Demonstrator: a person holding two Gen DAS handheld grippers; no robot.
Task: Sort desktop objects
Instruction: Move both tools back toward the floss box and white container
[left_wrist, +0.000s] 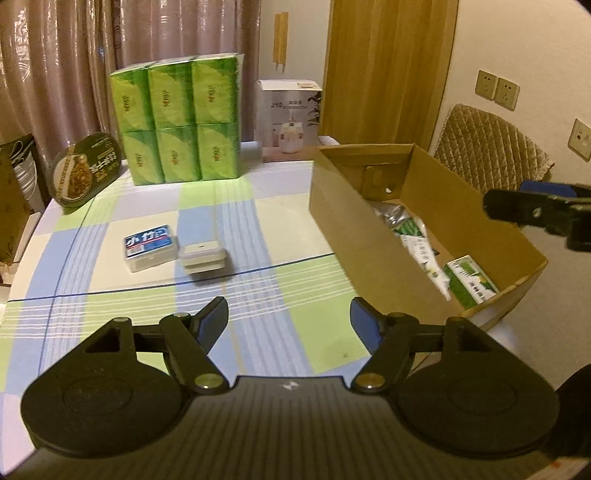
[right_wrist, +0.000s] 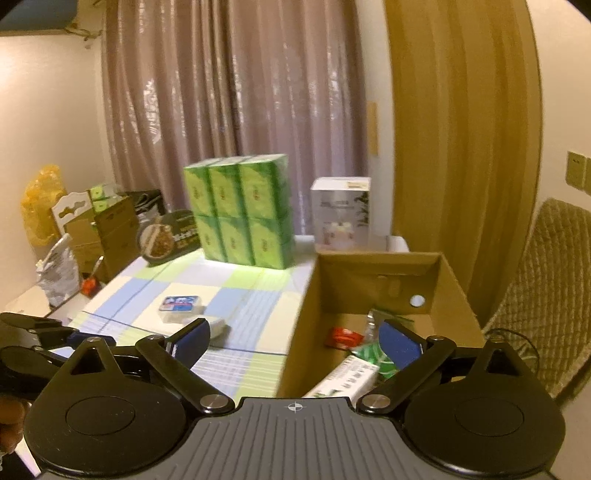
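a: which step is it now?

b: between picks, i think. the blue-label case (left_wrist: 149, 253) and the small white case (left_wrist: 204, 257) lie touching on the table (left_wrist: 295, 295), ahead of the left hand-held gripper (left_wrist: 288, 317) and slightly left. its jaws are apart and empty. the right hand-held gripper (right_wrist: 295, 339), also wide apart and empty, hangs by the near end of the cardboard box (left_wrist: 343, 206).

a: next move?

b: probably reach forward and close on one case.

a: any writing?

b: "j10" on the white carton (left_wrist: 288, 118); the blue label is not readable.
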